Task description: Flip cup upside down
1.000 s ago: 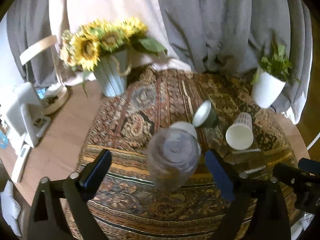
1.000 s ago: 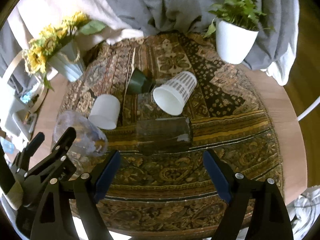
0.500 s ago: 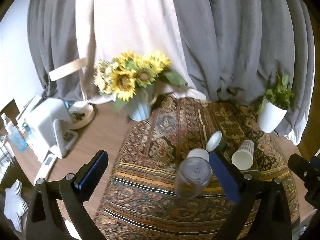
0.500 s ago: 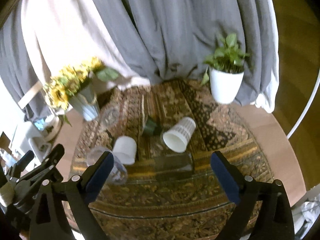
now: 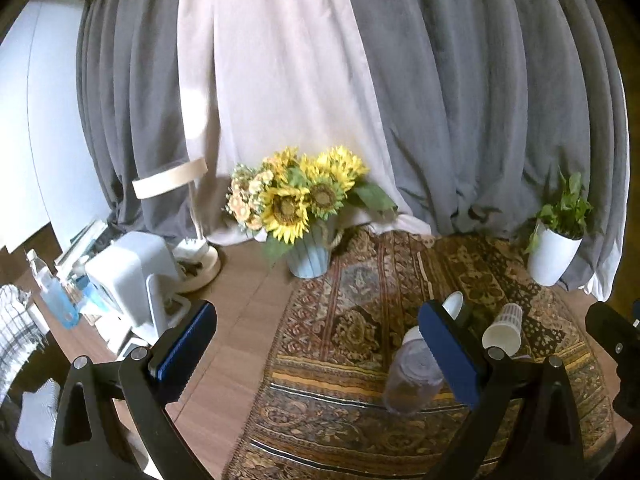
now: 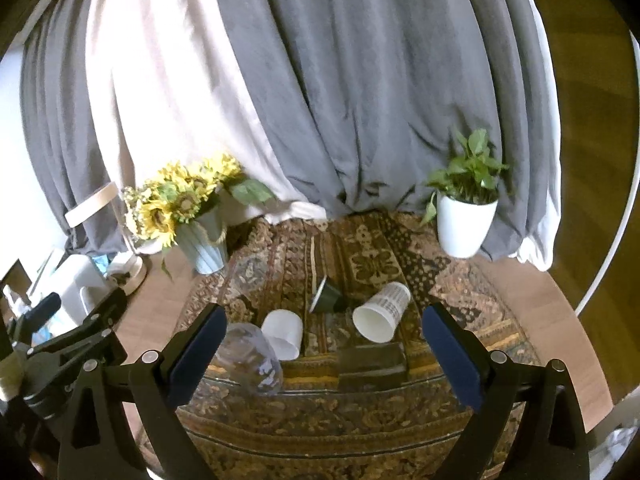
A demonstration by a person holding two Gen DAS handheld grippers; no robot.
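Right wrist: both claws (image 6: 324,354) (image 5: 320,354) released; sunflowers (image 6: 172,204) fill vase (image 6: 204,246).

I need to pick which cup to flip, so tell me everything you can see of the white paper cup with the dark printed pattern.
The white paper cup with the dark printed pattern lies on its side on the patterned woven cloth, its open mouth turned toward the camera, showing a plain white inside. Rows of small dark print cover its tapered wall. It looks undented. The dark green cup lies just to its left; whether they touch is unclear. Neither hand-held gripper touches it.
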